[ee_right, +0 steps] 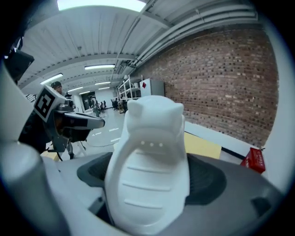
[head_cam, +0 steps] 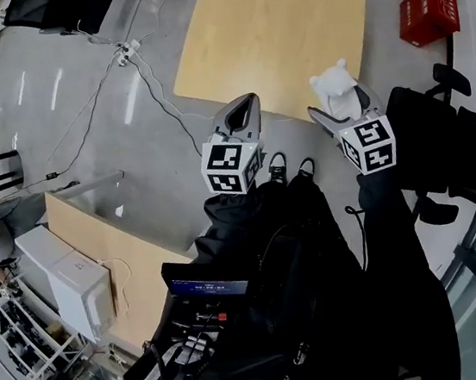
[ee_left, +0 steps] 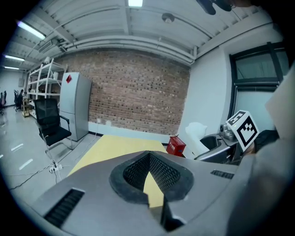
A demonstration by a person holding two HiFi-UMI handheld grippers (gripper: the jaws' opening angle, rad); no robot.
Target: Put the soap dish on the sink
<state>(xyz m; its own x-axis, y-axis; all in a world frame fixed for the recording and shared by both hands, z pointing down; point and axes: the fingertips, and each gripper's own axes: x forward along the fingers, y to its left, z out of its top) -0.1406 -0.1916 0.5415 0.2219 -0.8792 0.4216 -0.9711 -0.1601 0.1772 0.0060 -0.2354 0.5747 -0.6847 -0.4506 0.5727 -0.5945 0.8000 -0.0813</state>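
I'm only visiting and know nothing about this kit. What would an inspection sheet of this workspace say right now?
Surface: grey floor with a yellow panel on it; no sink seen.
Job's things: white soap dish, held in the air, not set down.
Clutter: red box past the panel's corner; white box beside a wooden board.
Grippers: right gripper has its fingers shut on the soap dish; left gripper is shut and holds nothing.
Cables: white power strip on the floor, cables running from it.
Surroundings: brick wall, grey cabinet, black office chair.
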